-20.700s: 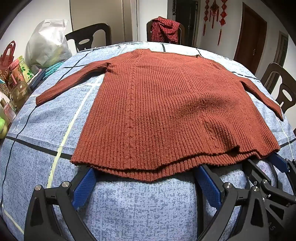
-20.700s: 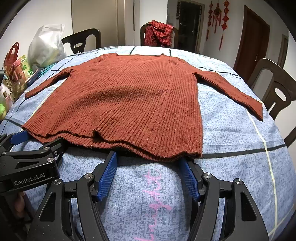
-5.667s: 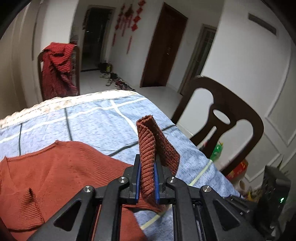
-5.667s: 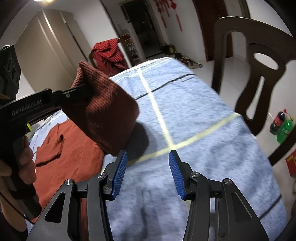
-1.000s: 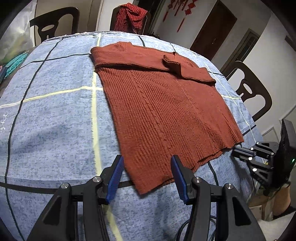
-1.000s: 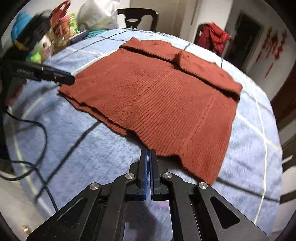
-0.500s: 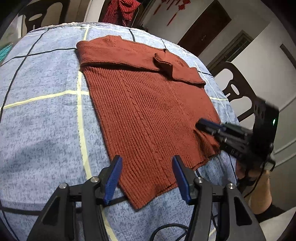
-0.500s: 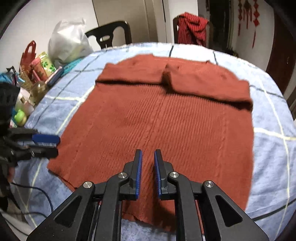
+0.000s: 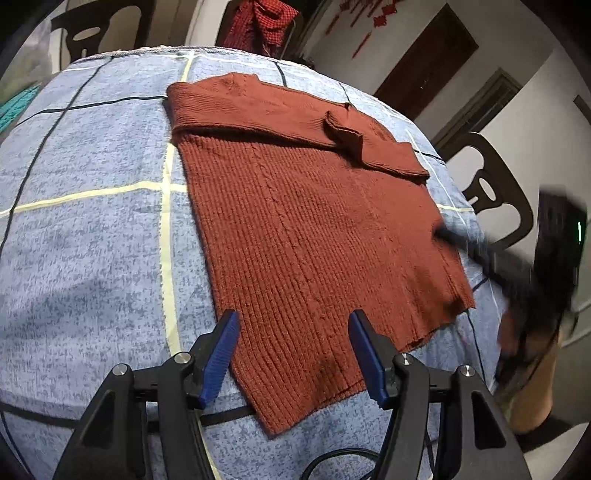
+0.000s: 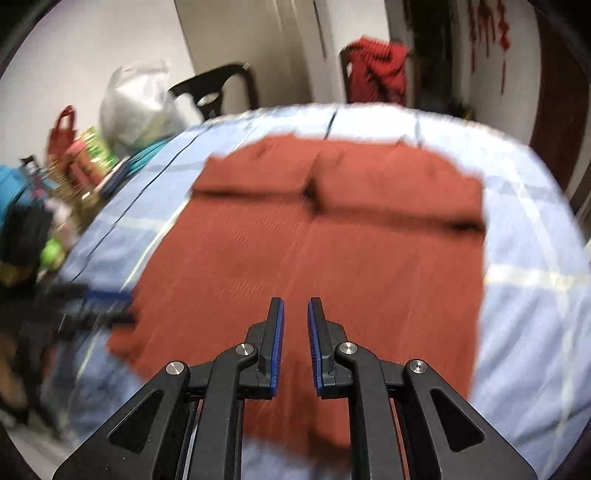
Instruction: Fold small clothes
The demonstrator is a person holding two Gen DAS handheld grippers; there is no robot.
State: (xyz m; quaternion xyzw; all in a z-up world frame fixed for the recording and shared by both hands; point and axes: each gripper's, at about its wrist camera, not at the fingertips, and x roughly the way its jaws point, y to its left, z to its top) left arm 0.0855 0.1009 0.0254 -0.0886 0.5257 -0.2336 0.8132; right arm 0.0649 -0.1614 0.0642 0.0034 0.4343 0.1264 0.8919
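rust sweater [image 9: 314,236] lies flat beneath both tongs, left [image 9: 291,354] and right [image 10: 295,332], parted, empty.

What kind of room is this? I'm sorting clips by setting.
Most likely a home dining room: a rust sweater lies on a cloth-covered table ringed by dark wooden chairs, with red hanging decorations by a door.
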